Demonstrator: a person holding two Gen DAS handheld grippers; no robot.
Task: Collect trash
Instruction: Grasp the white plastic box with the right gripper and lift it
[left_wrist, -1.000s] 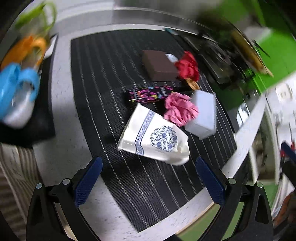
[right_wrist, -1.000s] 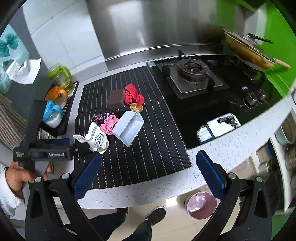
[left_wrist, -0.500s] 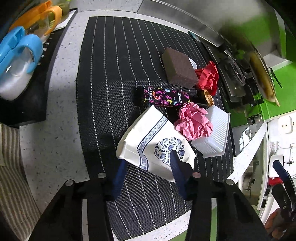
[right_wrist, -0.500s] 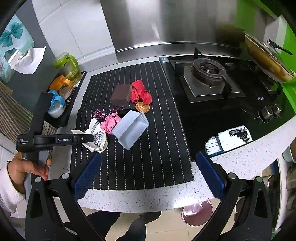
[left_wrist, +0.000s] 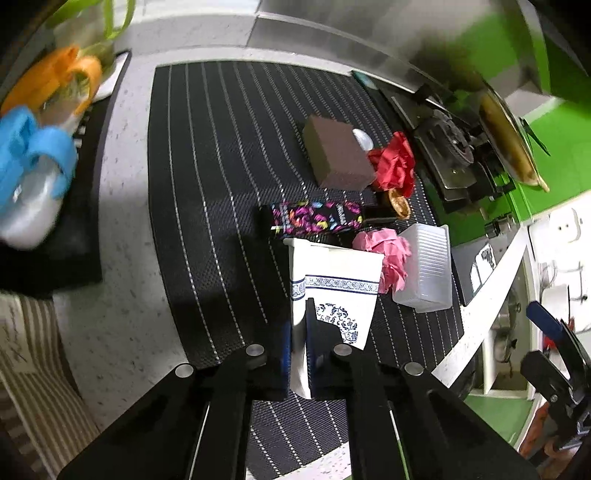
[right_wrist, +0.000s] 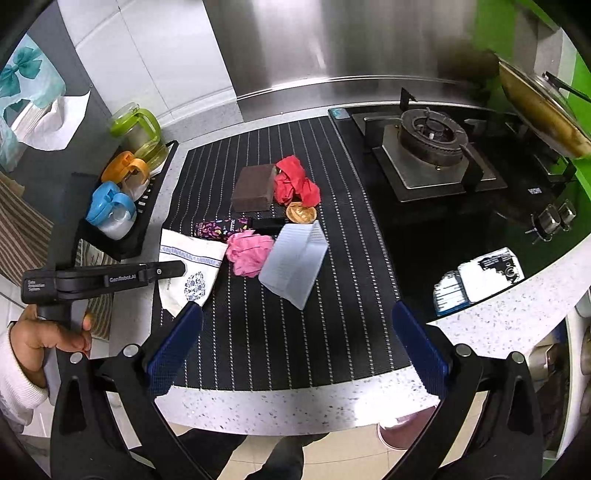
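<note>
Left gripper (left_wrist: 298, 343): fingers drawn together on the narrow end of the flattened paper cup (left_wrist: 334, 284), pinching its white wall between the pads.
Right gripper (right_wrist: 295, 343): fingers spread wide, holding nothing, hovering over the front edge of the counter.
Paper cup, position: on the striped mat (right_wrist: 258, 155), at its left front corner, just beside the pink paper wad (left_wrist: 388, 254).
Long axis: runs straight ahead of the left gripper, rim at the far end, in line with the fingers.
Nearer arm: the left; the right stands well apart.
Remaining trash: red paper wad (right_wrist: 295, 182), patterned wrapper (left_wrist: 314, 218), clear plastic tray (right_wrist: 295, 264).
Likely next step: lifting the cup off the mat, judged from the grip.
</note>
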